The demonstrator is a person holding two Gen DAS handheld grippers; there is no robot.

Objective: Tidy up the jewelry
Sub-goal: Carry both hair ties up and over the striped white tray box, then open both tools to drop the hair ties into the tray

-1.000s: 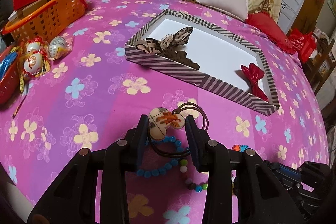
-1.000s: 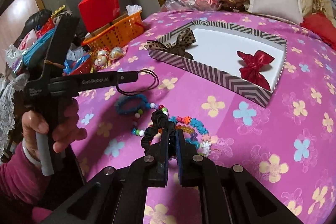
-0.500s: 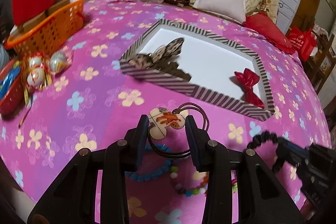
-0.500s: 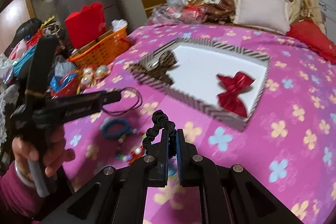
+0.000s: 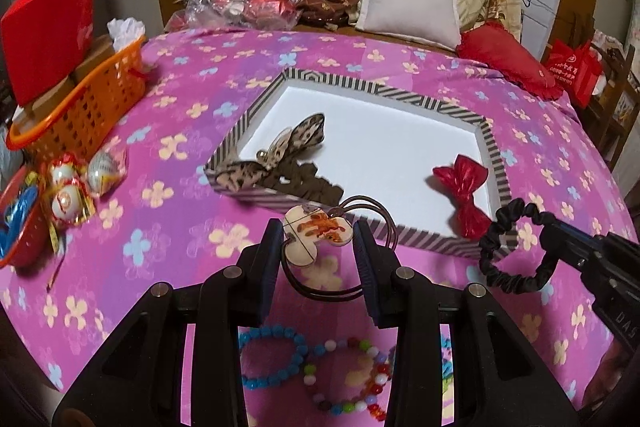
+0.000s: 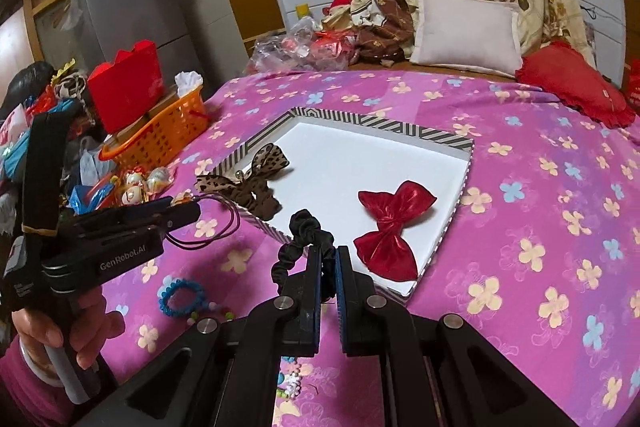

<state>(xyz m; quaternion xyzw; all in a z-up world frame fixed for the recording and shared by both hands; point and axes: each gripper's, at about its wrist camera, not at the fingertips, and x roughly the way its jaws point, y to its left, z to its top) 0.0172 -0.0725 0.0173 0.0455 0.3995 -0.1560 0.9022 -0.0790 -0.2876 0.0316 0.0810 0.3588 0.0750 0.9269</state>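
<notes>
Left wrist view: left gripper point(image 5: 316, 241) clamps a cream hair tie charm point(image 5: 316, 233), its brown elastic loops hanging, above the pink floral bedspread point(image 5: 168, 239), near the striped tray point(image 5: 498, 163). Beaded bracelets point(image 5: 276, 355) lie below.

Right wrist view: right gripper point(image 6: 329, 259), jaws nearly together, pinches a black scrunchie point(image 6: 306, 233) over the tray's near edge, beside the red bow point(image 6: 390, 225). Leopard bow point(image 6: 256, 173) lies in the tray's left corner.
</notes>
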